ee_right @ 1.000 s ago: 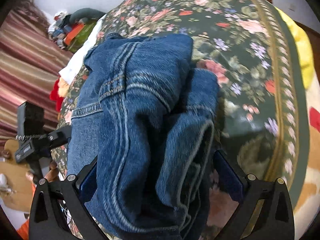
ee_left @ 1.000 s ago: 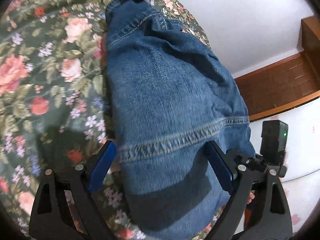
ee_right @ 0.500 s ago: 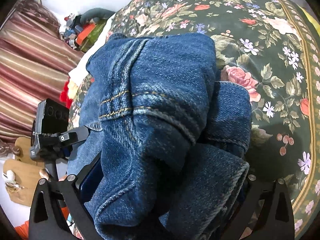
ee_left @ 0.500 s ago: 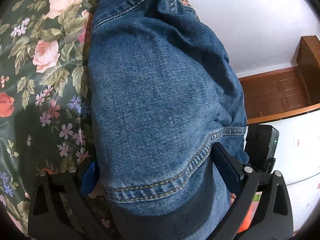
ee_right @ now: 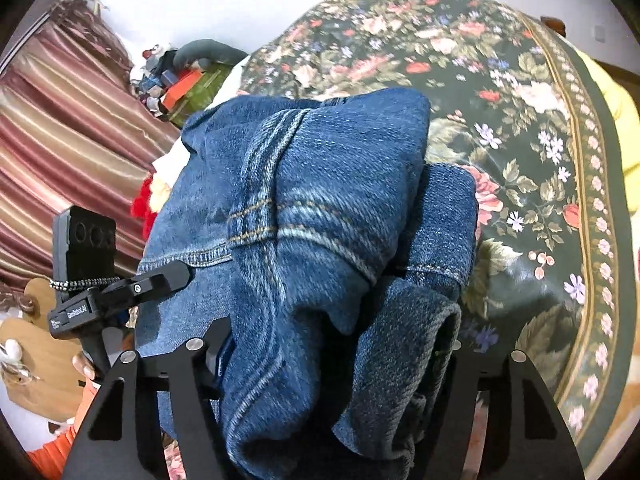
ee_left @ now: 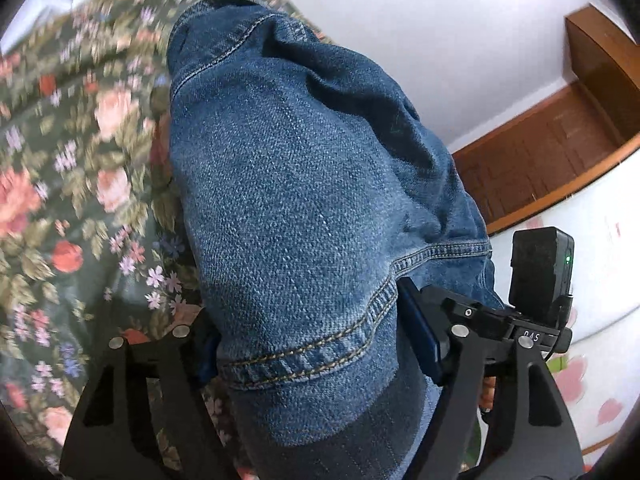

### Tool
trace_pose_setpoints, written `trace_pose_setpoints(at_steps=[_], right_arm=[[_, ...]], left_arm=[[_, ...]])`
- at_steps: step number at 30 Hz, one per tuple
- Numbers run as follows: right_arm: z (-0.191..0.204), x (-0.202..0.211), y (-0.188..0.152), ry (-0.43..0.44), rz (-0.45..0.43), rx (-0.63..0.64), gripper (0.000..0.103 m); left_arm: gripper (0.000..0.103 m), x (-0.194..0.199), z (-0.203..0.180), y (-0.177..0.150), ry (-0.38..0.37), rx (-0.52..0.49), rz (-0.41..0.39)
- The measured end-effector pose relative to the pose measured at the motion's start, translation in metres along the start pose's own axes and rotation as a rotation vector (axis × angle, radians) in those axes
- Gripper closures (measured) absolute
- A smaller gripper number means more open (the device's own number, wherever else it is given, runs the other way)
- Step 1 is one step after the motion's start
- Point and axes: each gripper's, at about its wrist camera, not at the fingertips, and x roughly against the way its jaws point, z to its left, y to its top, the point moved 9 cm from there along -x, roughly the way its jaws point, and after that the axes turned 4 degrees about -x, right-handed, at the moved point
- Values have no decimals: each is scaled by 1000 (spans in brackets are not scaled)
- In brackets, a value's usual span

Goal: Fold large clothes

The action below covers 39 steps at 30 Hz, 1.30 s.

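Note:
A folded bundle of blue jeans (ee_left: 288,200) lies along the flowered bedspread (ee_left: 80,200), its stitched hem toward the camera. My left gripper (ee_left: 312,344) is closing on the near end, and the denim fills the gap with both pads pressed against it. In the right wrist view the same jeans (ee_right: 320,184) are bunched into thick layers. My right gripper (ee_right: 332,360) is also closing, its pads squeezing the thick folds. The inner faces of the fingers are mostly hidden by cloth.
The bedspread (ee_right: 520,160) stretches away to the right, with a yellow cloth (ee_right: 616,120) at its far edge. A striped curtain (ee_right: 60,140) and a pile of clutter (ee_right: 180,80) stand to the left. Brown wooden furniture (ee_left: 560,160) lines the white wall.
Both pairs of jaws have narrowed from wide around the jeans to pressing on them. Both grippers pushed in over the bundle, then rose a little with it.

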Motion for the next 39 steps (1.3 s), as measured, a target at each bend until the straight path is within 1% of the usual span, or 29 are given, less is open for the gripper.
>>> trace_pose_setpoints(at_steps=[4, 5, 8, 14, 16, 19, 24, 26, 30, 34, 39], right_arm=[[27, 26, 2, 6, -47, 32, 39], [34, 34, 2, 7, -59, 40, 39], [60, 51, 4, 4, -89, 70, 40], [112, 75, 0, 1, -141, 131, 40], [129, 79, -3, 5, -149, 143, 40], [155, 79, -11, 11, -155, 162, 40], [191, 64, -22, 19, -147, 183, 40], [201, 55, -27, 22, -140, 188, 40], [218, 28, -45, 25, -115, 183, 41], [222, -3, -59, 15, -77, 165, 41], [214, -46, -82, -27, -13, 131, 42]], left_arm=[[29, 27, -19, 8, -1, -40, -41], [29, 42, -25, 4, -6, -49, -54], [29, 73, -30, 9, -12, -69, -88], [29, 139, -25, 8, -16, -101, -151], [29, 156, -23, 5, -14, -106, -165], [29, 176, -8, 7, -5, -108, -182], [28, 206, 17, -1, 10, -96, -199], [28, 218, 31, -7, 15, -82, -195], [28, 229, 58, -21, 27, -61, -176], [28, 228, 89, -34, 36, -28, -147], [28, 206, 131, -55, 31, 39, -83]])
